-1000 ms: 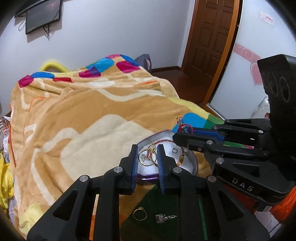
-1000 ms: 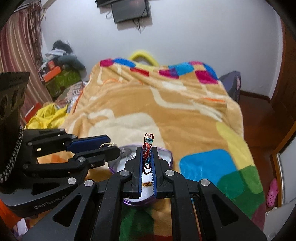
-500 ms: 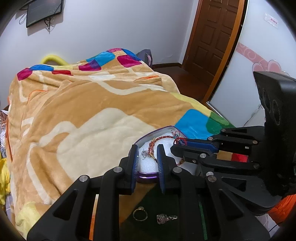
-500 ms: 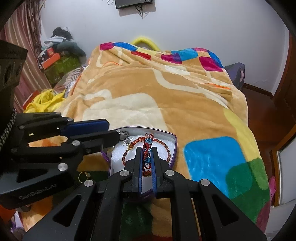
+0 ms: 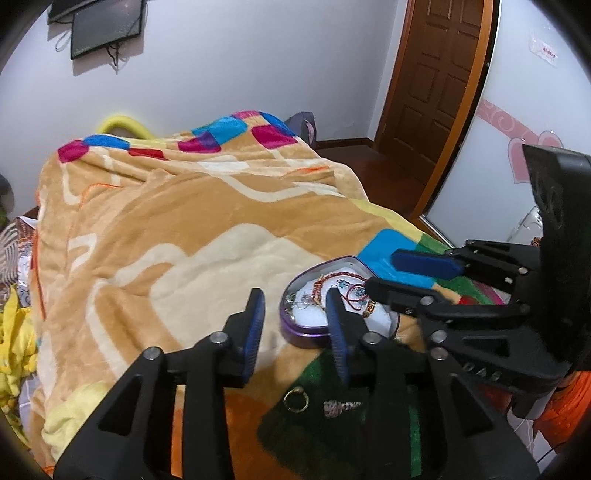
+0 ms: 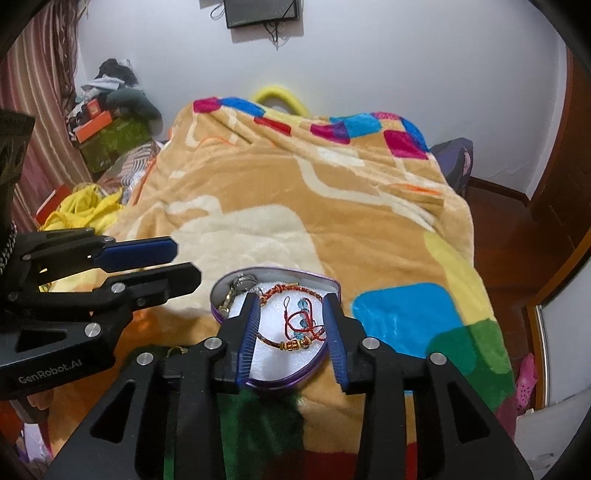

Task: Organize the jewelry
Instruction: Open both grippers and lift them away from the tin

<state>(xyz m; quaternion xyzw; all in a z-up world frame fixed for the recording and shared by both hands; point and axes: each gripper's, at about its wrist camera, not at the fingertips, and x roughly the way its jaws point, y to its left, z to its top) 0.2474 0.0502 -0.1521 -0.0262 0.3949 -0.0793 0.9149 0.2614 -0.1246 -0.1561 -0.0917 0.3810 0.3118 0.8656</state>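
Observation:
A purple heart-shaped tin (image 6: pixel 314 369) (image 5: pixel 306 338) with a white lining sits on the blanket. Inside lie a red braided bracelet with blue beads (image 6: pixel 295 325) (image 5: pixel 343 290) and silver and gold pieces at its left end (image 6: pixel 236 291). My right gripper (image 6: pixel 291 306) is open and empty, just above the tin. My left gripper (image 5: pixel 295 299) is open and empty, just left of the tin. A gold ring (image 5: pixel 296 398) and a silver sparkly piece (image 5: pixel 341 406) lie on the blanket in front of the tin.
The tin rests on a bed with an orange, cream and multicoloured blanket (image 5: pixel 184 240). A brown door (image 5: pixel 436 92) is at the right. Boxes and clothes (image 6: pixel 107 125) are piled at the left. A wall screen (image 6: pixel 262 13) hangs above.
Both grippers have opened. The right one let go of the red bracelet into the tin. The left one let go of the gold rings into the tin and shifted left.

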